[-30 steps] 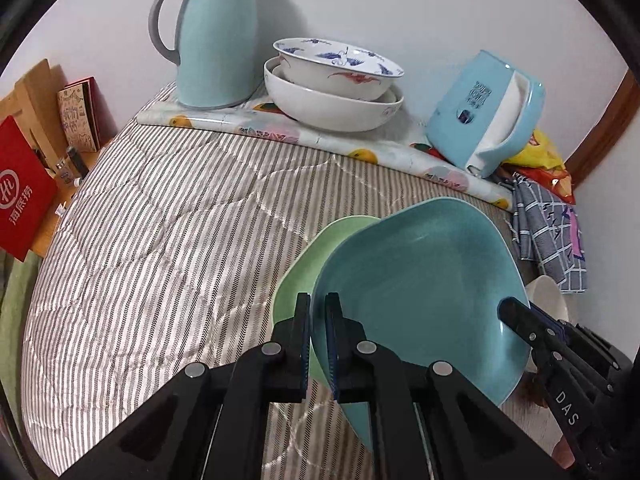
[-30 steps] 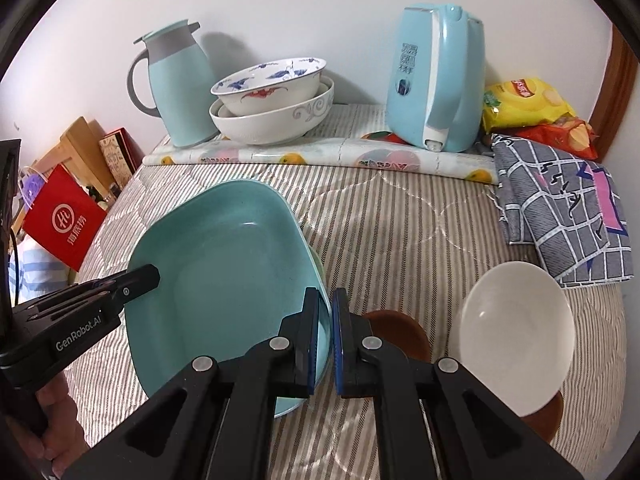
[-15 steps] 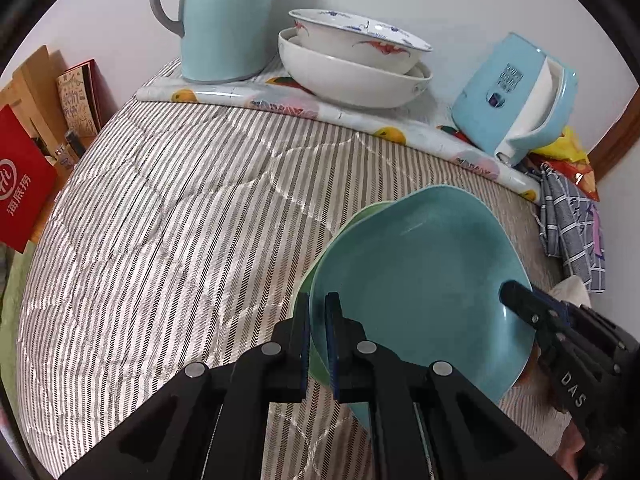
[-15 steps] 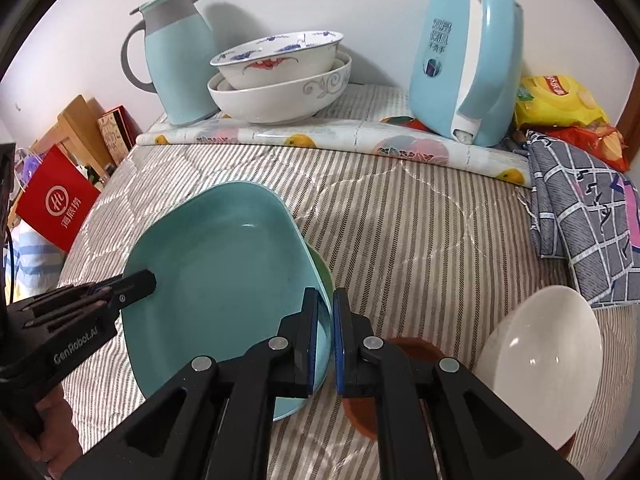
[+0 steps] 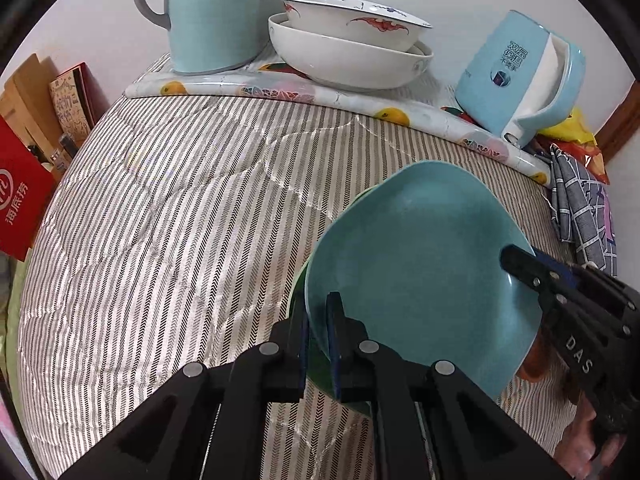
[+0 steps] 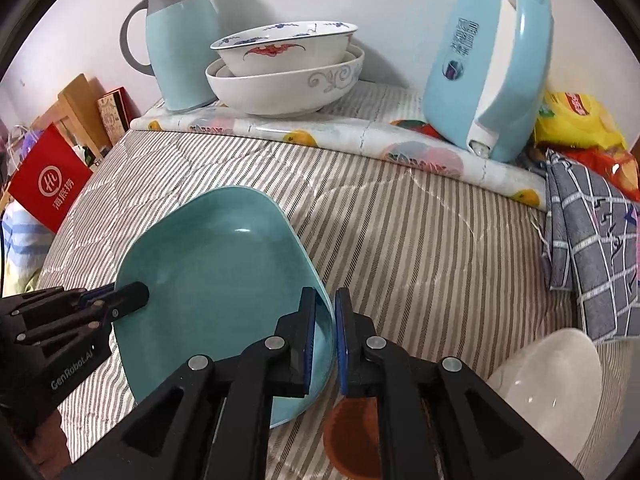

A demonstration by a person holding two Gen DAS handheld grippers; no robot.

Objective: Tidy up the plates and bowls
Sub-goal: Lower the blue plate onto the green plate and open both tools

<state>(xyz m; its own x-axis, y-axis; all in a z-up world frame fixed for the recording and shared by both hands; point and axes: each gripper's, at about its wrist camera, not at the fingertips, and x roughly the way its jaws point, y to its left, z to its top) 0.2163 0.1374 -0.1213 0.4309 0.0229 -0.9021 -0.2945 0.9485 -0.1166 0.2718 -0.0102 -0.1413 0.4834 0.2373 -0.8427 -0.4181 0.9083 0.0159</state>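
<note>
Over bare striped quilt [image 5: 168, 216], both jaws clamp opposite edges of the teal plate [image 5: 420, 264].

The green plate [image 5: 298, 292] lies almost wholly hidden under the teal plate [image 5: 416, 264]. The brown dish [image 6: 352, 436] shows only partly behind the right gripper's [image 6: 325, 320] fingers. The thermos's [image 5: 208, 16] lid is cropped by the left view's upper edge.

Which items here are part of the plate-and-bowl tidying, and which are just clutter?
Job: teal plate; green plate; stacked bowls; white bowl; brown bowl.

Clutter: jug; kettle; checked cloth; snack bags; red bag.
</note>
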